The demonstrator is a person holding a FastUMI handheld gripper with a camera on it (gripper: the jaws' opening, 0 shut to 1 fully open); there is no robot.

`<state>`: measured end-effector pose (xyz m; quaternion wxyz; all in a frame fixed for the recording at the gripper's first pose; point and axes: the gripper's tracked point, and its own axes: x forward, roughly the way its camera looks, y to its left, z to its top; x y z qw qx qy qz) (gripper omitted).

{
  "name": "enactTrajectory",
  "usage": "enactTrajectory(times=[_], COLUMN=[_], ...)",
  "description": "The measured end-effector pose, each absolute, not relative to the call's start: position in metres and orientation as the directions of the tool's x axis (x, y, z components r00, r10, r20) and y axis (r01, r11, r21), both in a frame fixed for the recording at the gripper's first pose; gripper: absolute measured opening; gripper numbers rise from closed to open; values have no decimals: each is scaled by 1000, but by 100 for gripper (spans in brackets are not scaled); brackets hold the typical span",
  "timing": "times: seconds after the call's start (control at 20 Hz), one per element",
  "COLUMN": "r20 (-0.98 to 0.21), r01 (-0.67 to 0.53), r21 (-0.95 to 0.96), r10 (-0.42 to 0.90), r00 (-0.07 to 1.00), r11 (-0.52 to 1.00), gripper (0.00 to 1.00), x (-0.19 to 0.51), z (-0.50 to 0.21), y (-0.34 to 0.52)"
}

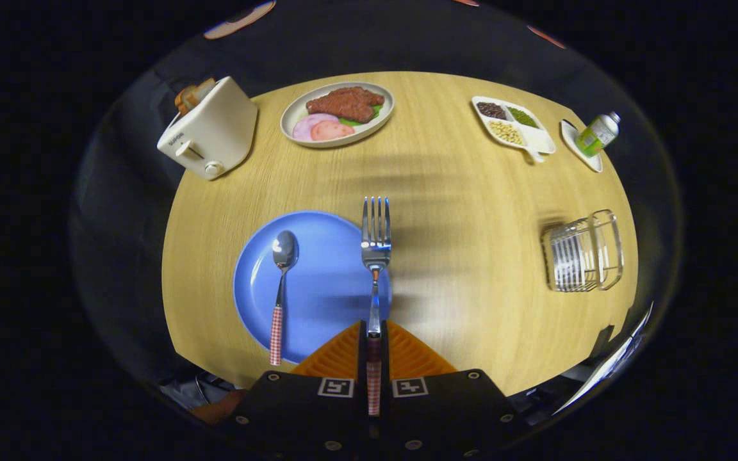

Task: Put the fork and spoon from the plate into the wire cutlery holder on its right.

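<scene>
Wooden table [459, 211], blue plate [318, 288] near its front.
Hand-held gripper [374, 333] clamped on fork [375, 240] handle; spoon [281, 282] on plate; wire cutlery holder [583, 253] well right.

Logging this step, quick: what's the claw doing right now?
Claw: shut on the fork, gripping its checked handle; the spoon lies on the blue plate.

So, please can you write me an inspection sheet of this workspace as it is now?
Surface: wooden table.
Job's things: fork held above blue plate edge; spoon on plate; wire holder to the right, empty.
Clutter: toaster, food plate, divided tray, bottle on small dish.
Grippers: gripper shut on fork handle.
Cables: nothing seen.
Surroundings: dark booth wall.
</scene>
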<state>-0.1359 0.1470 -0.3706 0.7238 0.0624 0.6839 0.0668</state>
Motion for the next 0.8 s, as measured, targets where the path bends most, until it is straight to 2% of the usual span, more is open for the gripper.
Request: enactTrajectory(times=[0.35,0.55,0.8], r20=[-990,-997,-989], r01=[27,-7,-83], r21=[109,69,88], r10=[106,69,77], r00=[97,35,-129], r11=[994,998,993], gripper=[8,7,7], x=[-119,-127,-141], z=[-332,-337,-354], y=[7,-49,-91])
